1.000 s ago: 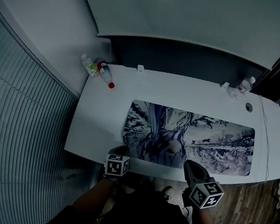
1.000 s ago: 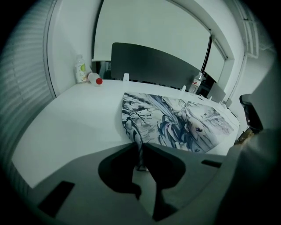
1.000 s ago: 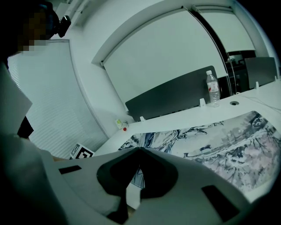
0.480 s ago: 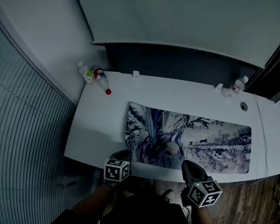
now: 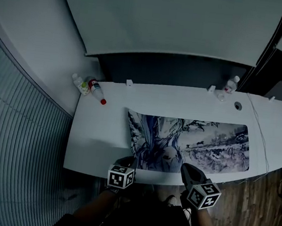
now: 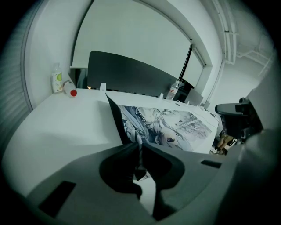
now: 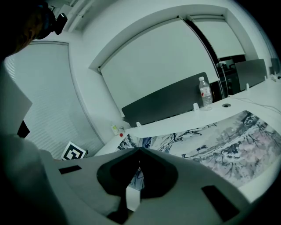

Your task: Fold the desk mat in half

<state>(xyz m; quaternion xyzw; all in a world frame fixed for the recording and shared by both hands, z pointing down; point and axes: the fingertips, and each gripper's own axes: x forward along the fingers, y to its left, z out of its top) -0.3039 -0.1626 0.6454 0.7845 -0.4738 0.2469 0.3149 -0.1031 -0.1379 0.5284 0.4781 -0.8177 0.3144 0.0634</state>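
Pinching desk mat [image 5: 203,142], left claw [image 6: 139,146], right claw [image 7: 138,150]

White desk [image 5: 98,135] with mat [image 5: 203,142], bottles [image 5: 97,91]

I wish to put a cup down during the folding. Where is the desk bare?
The widest bare patch is the desk's left end, between the mat and the left edge, in front of the bottles. A narrow strip runs behind the mat. Crowded: the back left corner, and the right end with its cable and lone bottle.
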